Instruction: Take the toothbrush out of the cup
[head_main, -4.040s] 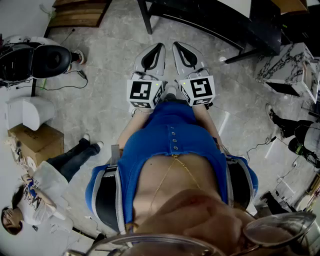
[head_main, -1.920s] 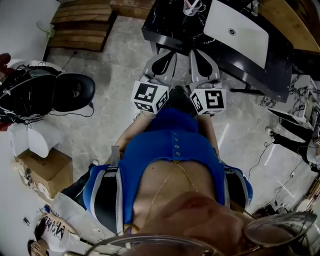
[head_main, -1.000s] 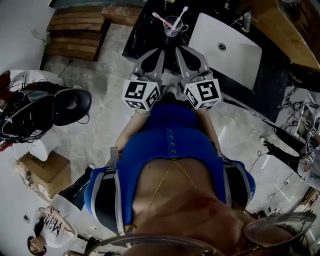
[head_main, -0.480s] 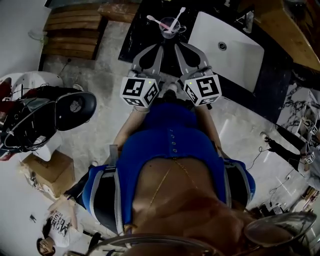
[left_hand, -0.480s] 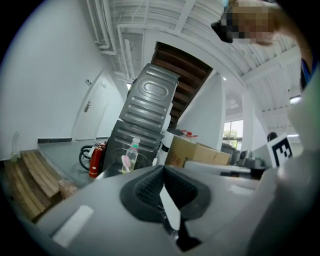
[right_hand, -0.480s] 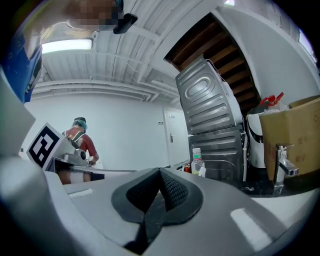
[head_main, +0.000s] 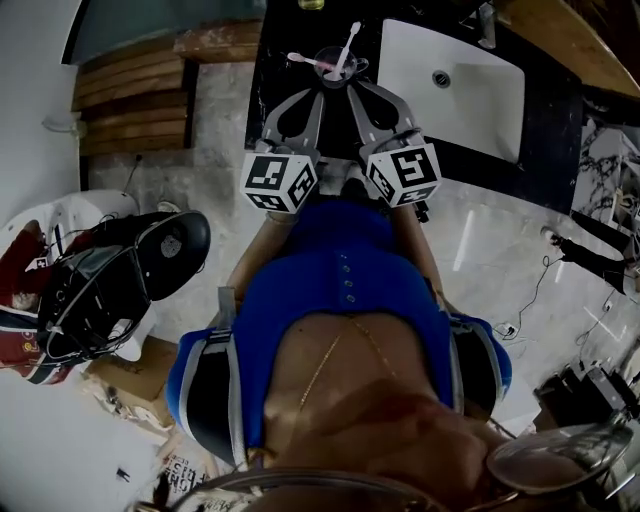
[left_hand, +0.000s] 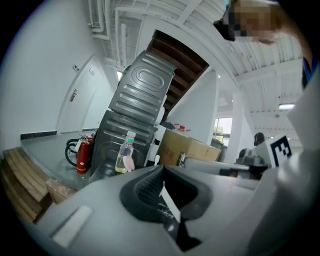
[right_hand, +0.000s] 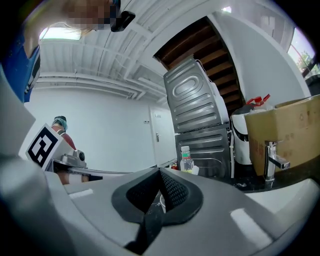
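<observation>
A clear cup (head_main: 335, 66) stands on the black counter (head_main: 272, 60), left of the sink. A pink toothbrush (head_main: 302, 58) leans out of it to the left and a white toothbrush (head_main: 349, 42) leans up and away. My left gripper (head_main: 318, 92) and right gripper (head_main: 356, 89) are side by side just short of the cup, both shut and holding nothing. In the left gripper view the shut left gripper (left_hand: 163, 171) points past a pink brush head (left_hand: 129, 162). In the right gripper view the right gripper (right_hand: 160, 172) is shut, with the cup's rim (right_hand: 162, 202) showing behind its tips.
A white sink (head_main: 452, 72) with a tap (right_hand: 272, 160) lies right of the cup. A small bottle (left_hand: 124, 158) of yellow liquid stands behind the cup. Wooden steps (head_main: 135, 85) and a black chair (head_main: 165, 250) stand on the floor at left.
The counter, cup and sink have come into view and nearer. Both grippers, still shut and side by side, now sit close in front of the cup.
</observation>
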